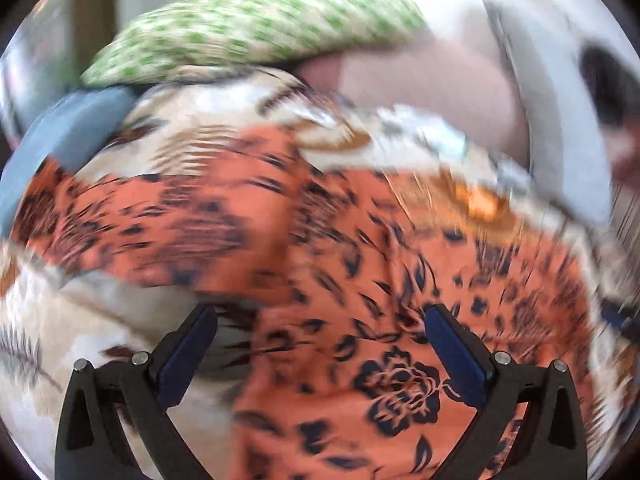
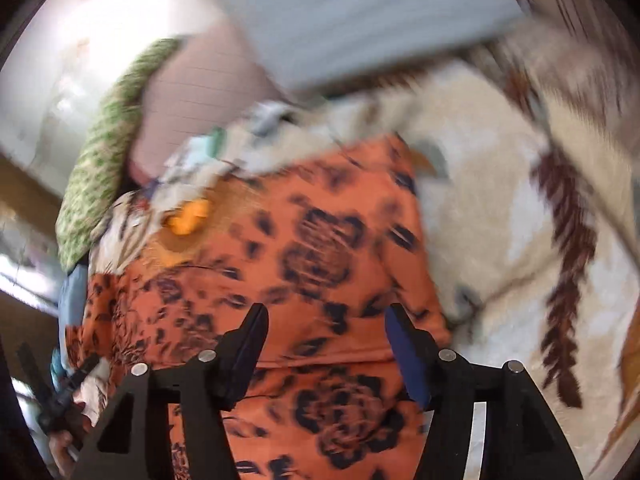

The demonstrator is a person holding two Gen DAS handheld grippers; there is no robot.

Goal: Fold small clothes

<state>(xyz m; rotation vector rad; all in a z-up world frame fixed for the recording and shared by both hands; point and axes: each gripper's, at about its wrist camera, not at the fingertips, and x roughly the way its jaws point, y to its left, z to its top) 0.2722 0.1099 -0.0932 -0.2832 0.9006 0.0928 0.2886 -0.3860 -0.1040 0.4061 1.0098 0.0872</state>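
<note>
While both fisheye views are smeared by motion blur, the main subject reads clearly: an orange garment (image 1: pixel 360 264) printed with dark navy flowers and leaf marks, spread flat on a cream blanket (image 1: pixel 104 320) patterned with brown fern-like fronds. In the left wrist view the left gripper (image 1: pixel 320 320) hangs above the cloth with its two blue-padded fingers (image 1: pixel 456 352) set wide apart; the printed fabric shows unbroken between them and neither pad presses on it. A large dark rose of the print lies just inside the right-hand finger. In the right wrist view the right gripper (image 2: pixel 326 320) likewise stands spread over the same garment (image 2: pixel 320 248), its fingers apart with bare cloth between them and nothing pinched. The garment's far edge meets a bundle of pale fabric (image 2: pixel 240 148) with a small orange patch (image 2: pixel 188 216); what this bundle is cannot be told through the blur. Beyond it lies a green-and-white dotted cushion (image 1: pixel 248 28), resting on the blanket's far side, with a blue cushion (image 1: pixel 76 128) just beside and below it at the left. At the lower left edge of the right wrist view a person's hand (image 2: pixel 64 436) grips a dark handle, probably the other gripper's, beside the garment's left margin
</note>
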